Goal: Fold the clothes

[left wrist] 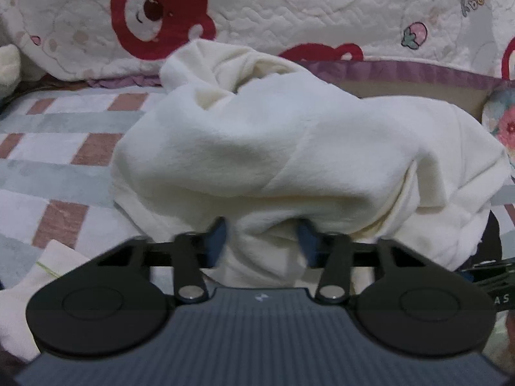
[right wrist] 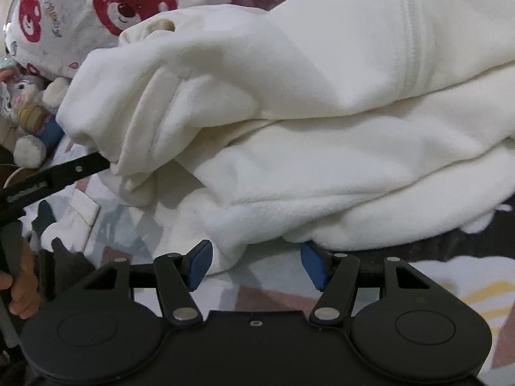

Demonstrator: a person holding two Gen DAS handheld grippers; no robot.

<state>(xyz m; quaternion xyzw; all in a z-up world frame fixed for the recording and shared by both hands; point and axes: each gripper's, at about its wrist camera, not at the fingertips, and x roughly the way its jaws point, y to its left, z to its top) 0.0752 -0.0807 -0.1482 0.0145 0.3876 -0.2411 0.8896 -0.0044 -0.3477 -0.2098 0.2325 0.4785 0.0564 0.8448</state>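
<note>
A cream-white fleece garment [left wrist: 289, 148] lies bunched on a checked bedcover; it fills the right wrist view too [right wrist: 322, 128]. My left gripper [left wrist: 262, 241] has its blue pads on either side of a bunch of the garment's near edge, gripping it. In the right wrist view the left gripper's black arm [right wrist: 64, 173] reaches into the garment's left fold. My right gripper [right wrist: 257, 265] is open, its blue pads wide apart just under the garment's near edge, with a little cloth hanging by the left pad [right wrist: 201, 265].
A quilt with red bear prints [left wrist: 161, 16] rises behind the garment. Plush toys [right wrist: 29, 119] sit at the left of the right wrist view. Another white piece of cloth [left wrist: 25, 283] lies at the near left. The checked bedcover [left wrist: 58, 148] extends left.
</note>
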